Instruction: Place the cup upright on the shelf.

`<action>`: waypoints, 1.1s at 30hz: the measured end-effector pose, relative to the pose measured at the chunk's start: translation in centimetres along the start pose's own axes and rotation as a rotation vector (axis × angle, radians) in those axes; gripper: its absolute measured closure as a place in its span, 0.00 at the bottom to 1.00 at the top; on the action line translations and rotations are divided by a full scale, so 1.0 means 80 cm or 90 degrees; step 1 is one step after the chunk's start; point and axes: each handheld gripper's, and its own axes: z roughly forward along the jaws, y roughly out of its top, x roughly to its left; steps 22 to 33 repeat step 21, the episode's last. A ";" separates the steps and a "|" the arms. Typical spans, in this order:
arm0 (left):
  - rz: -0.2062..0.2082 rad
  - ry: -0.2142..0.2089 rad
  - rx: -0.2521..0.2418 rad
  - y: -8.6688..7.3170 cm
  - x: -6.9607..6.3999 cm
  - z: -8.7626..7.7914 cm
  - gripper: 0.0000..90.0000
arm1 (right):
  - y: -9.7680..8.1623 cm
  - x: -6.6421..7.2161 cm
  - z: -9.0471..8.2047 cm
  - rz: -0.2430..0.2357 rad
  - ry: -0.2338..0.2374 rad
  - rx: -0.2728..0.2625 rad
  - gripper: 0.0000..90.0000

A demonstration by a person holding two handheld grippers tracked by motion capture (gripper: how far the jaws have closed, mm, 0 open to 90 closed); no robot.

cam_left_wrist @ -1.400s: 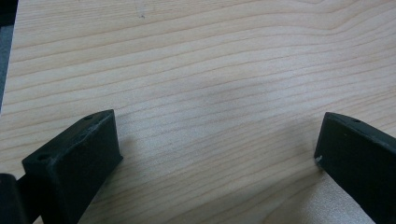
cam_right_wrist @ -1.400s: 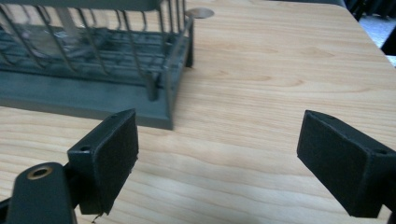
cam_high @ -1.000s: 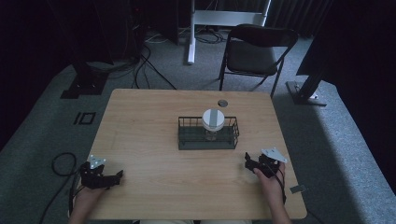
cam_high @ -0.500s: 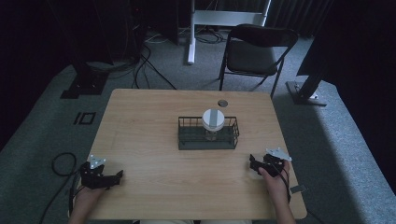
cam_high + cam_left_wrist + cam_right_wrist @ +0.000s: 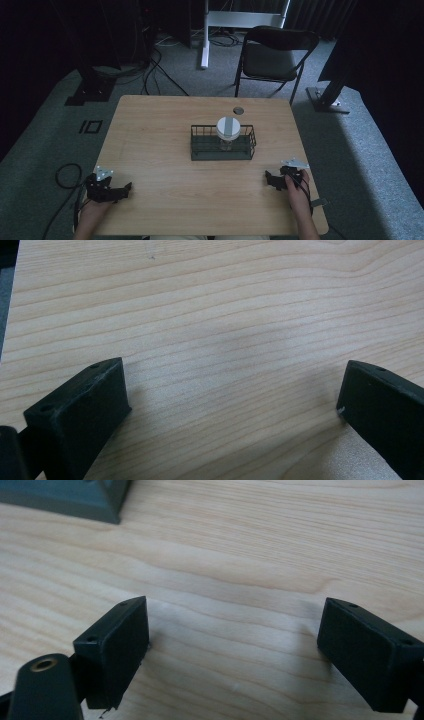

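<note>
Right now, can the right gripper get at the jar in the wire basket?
Probably yes. The right gripper sits open on bare table, nothing between it and the wire basket. The jar stands above the rim, white lid up, so a reach from above looks free.

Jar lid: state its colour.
White with a grey band across the lid, clearest in the high view.

A wire basket (image 5: pixel 223 144) stands at the middle of the table (image 5: pixel 150 130), with a white-lidded jar (image 5: pixel 228 129) rising above its rim; these block the centre. A small dark disc (image 5: pixel 238 110) lies just behind the basket, near the far edge. Bare wood runs wide on both sides of the basket and across the whole near half. A folding chair (image 5: pixel 272 55) stands beyond the far edge.
</note>
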 end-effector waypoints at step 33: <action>0.000 0.000 0.000 0.000 0.000 0.000 0.00 | 0.001 -0.001 0.001 -0.005 0.007 0.001 0.13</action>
